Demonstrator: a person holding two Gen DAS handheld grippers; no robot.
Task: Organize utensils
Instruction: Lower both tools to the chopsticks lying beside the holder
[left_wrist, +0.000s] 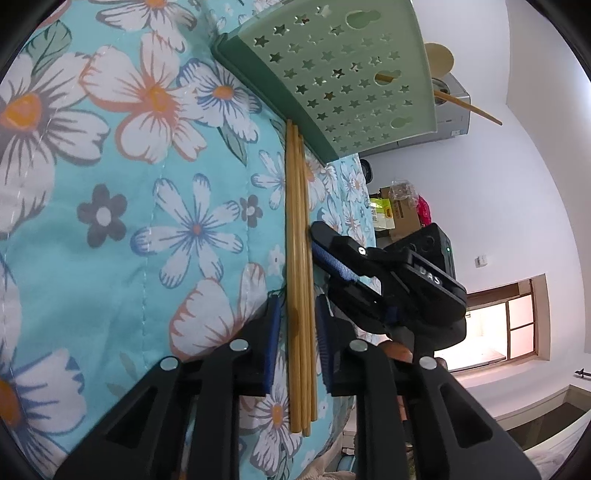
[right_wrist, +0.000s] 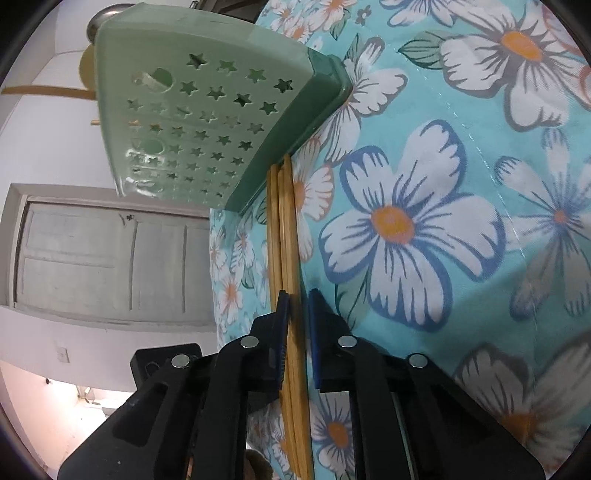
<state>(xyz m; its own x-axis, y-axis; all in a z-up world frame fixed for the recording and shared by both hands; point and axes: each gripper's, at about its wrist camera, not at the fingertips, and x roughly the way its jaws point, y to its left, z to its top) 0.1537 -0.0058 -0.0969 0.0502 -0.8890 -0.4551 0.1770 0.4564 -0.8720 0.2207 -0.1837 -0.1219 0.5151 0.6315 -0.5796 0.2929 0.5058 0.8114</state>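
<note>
left claw (left_wrist: 297, 347), chopsticks (left_wrist: 299, 266) – lengthwise between pads, tips toward holder (left_wrist: 332, 74)

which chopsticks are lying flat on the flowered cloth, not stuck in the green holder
The bundle of chopsticks beside the green holder lies flat on the cloth; the single chopstick pokes through the holder's top.

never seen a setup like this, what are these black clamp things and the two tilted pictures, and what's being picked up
These are two hand-held grippers; a person works one in each hand, no robot arm. Each picture comes from a camera on one gripper, looking along its jaws, hence the tilt. The left gripper and right gripper both straddle a bundle of long bamboo chopsticks lying on a turquoise floral quilt. The chopsticks sit between both pairs of blue-padded jaws; a firm grip isn't clear. Ahead stands a pale green plastic utensil holder with star-shaped holes, with a wooden utensil poking out.
</note>
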